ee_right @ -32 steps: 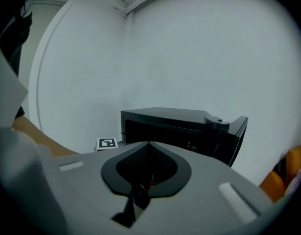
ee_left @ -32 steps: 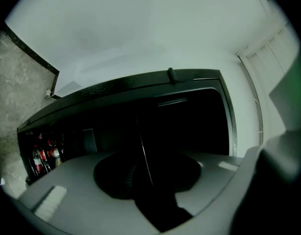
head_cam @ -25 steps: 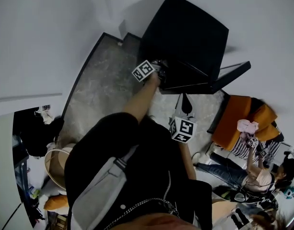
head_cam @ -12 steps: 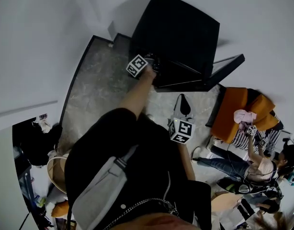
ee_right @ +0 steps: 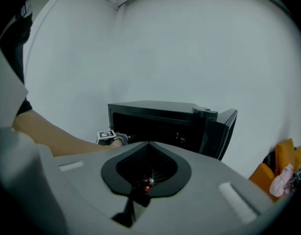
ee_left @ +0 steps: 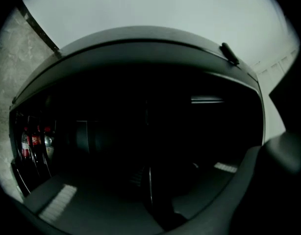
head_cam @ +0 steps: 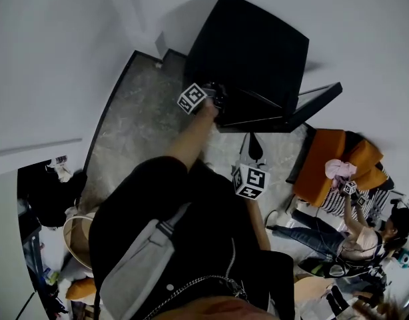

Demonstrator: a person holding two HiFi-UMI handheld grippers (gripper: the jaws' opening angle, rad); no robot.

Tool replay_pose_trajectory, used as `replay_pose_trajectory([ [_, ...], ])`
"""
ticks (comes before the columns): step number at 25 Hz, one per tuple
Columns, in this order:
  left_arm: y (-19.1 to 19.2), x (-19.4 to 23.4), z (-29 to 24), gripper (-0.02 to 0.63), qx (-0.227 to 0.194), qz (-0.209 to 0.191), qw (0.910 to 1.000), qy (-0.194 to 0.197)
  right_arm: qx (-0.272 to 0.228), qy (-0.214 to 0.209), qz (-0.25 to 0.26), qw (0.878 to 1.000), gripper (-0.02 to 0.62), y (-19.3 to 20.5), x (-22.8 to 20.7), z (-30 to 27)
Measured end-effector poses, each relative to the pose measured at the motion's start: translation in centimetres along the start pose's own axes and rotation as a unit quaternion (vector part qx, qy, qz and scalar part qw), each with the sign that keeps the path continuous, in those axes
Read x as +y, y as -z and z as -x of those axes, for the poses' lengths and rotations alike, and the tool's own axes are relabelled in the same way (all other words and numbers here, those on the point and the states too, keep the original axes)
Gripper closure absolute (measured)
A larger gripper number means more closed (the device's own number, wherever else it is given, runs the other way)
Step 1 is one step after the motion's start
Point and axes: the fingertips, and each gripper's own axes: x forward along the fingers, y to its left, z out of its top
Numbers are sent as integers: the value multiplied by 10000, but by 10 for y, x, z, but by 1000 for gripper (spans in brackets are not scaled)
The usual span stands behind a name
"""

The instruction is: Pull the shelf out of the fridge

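1 fridge [head_cam: 258, 52], door [head_cam: 320, 99] open; R gripper [ee_right: 146, 176] shut.

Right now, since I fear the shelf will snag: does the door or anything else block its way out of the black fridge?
Nothing visible does. The black box-shaped fridge has its door swung wide open at the right, clear of the dark opening; only the person's forearm reaches in. The shelf is lost in darkness.
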Motion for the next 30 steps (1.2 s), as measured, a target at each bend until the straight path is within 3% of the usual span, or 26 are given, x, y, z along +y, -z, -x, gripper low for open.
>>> replay_pose_trajectory([
  [6, 0, 0, 8, 554, 39, -133, 9999, 52, -27, -151, 10, 9999, 592, -3, 12, -4],
  [8, -1, 2, 3, 489, 118, -128, 9998, 86, -5, -136, -7, 9999, 592, -1, 11, -3],
  [9, -4, 3, 0, 488, 138, -127, 9998, 86, 2, -124, -14, 9999, 592, 0, 10, -3],
  [15, -8, 1, -14, 575, 142, -91, 9999, 21, 34, 10, -67, 10000, 592, 6, 2, -2],
  [19, -8, 1, -13, 583, 75, 130, 9999, -38, 14, -20, -146, 9999, 592, 6, 1, -6],
  [30, -2, 5, 12, 583, 270, 203, 9994, -108, 122, -307, -346, 9989, 592, 14, 6, -32],
])
